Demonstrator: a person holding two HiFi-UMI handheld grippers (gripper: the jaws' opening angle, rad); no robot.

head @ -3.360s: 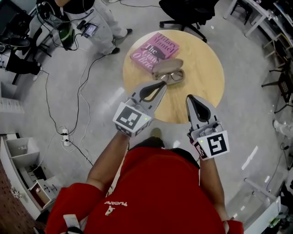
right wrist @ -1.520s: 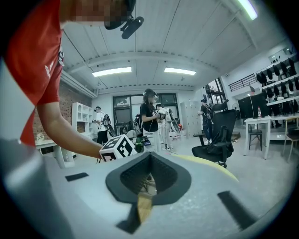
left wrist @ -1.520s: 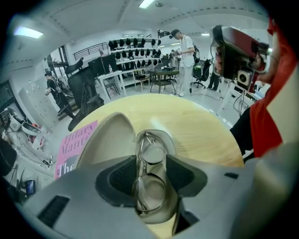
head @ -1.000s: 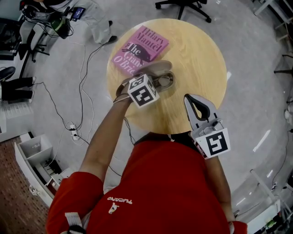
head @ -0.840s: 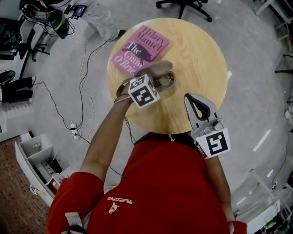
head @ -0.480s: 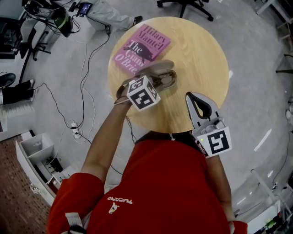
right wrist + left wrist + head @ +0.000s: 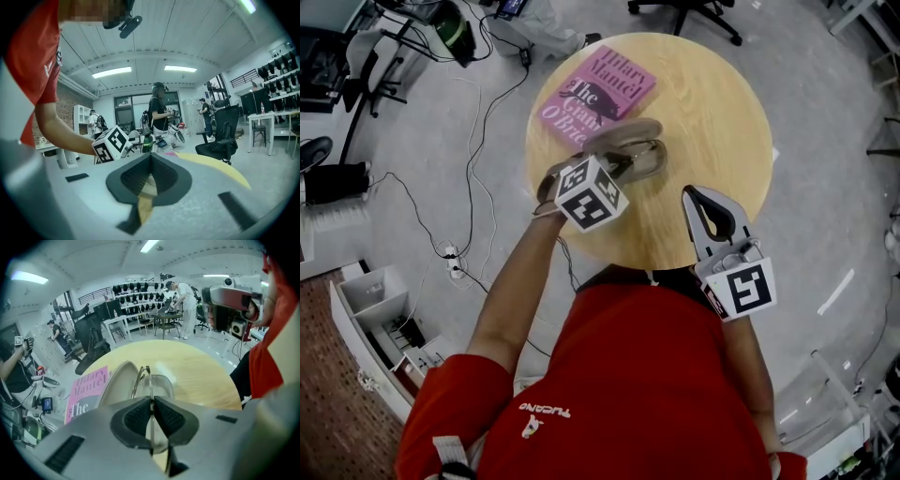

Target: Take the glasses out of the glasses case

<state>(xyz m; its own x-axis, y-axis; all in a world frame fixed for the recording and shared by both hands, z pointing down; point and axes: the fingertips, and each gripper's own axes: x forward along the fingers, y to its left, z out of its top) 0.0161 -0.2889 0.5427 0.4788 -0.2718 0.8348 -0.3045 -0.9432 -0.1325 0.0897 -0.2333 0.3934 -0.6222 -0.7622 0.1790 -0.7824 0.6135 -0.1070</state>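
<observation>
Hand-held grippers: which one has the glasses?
The left hand-held gripper: its jaws have just closed onto the glasses at the open case. The right hand-held gripper is shut on nothing, near the table edge.

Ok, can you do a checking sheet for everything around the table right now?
Surface: round wooden table.
Job's things: glasses case open on the table; glasses at the case.
Clutter: pink book beside the case.
Grippers: left tongs have just been closing, now pinched on the glasses; right tongs shut, empty, near the table's edge.
Cables: black cables on the floor, left of the table.
Surroundings: office chair, white shelf unit on the floor.
</observation>
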